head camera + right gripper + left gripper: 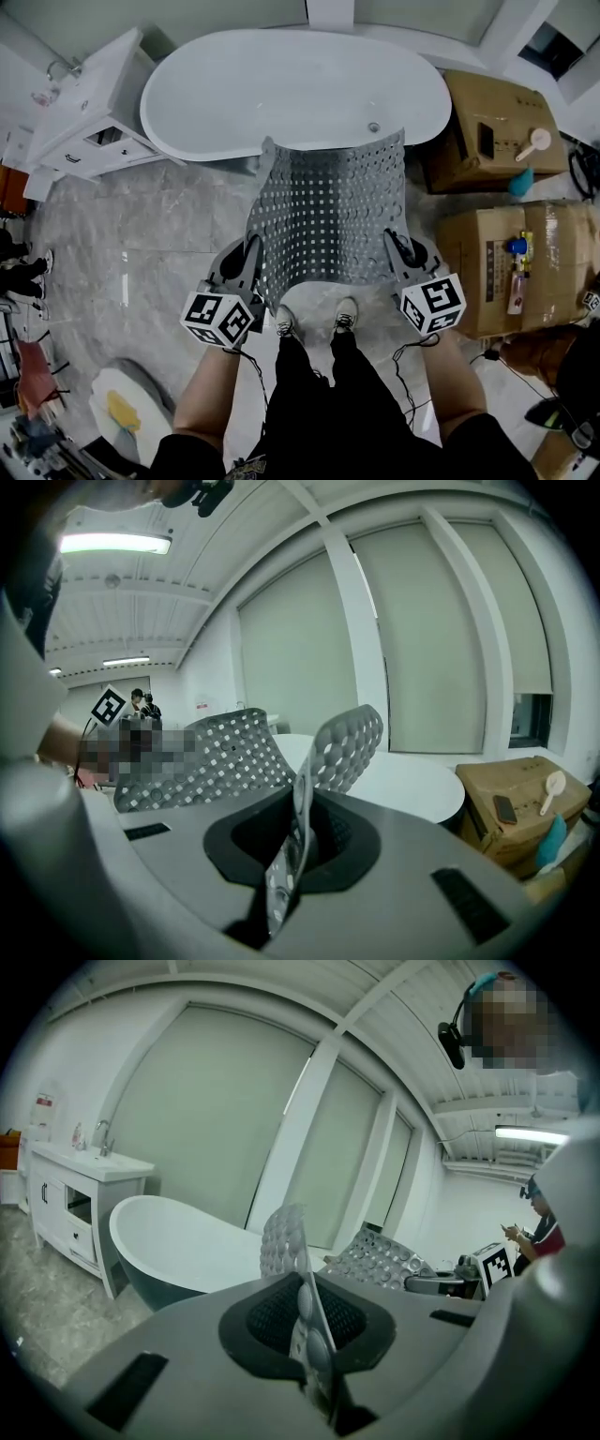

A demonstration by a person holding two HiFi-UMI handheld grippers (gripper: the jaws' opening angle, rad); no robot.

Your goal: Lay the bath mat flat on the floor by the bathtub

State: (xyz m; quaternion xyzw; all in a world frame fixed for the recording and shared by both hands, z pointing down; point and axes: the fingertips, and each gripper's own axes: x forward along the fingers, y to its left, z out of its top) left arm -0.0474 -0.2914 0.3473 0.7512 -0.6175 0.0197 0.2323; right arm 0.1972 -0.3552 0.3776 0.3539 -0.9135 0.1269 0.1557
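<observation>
As the bath mat point(328, 211) hangs between two claws, step: the lay-down, judged not yet done.
Left claw point(251, 248): pinching the mat's near left corner.
Right claw point(398, 246): pinching the near right corner.
Mat's place: centre of frame, above the marble floor point(141, 234), far edge toward the white bathtub point(291, 94) at upper centre.
Mat's look: grey, flexible, square-holed, suction-cupped; bowed, far corners curling.
Next move: probably lower both corners evenly, far edge first, then release.

Bright, even light; a ceiling strip point(115, 543) glows above the right gripper point(296, 810); 2 gripper views bend, dark-cornered.
</observation>
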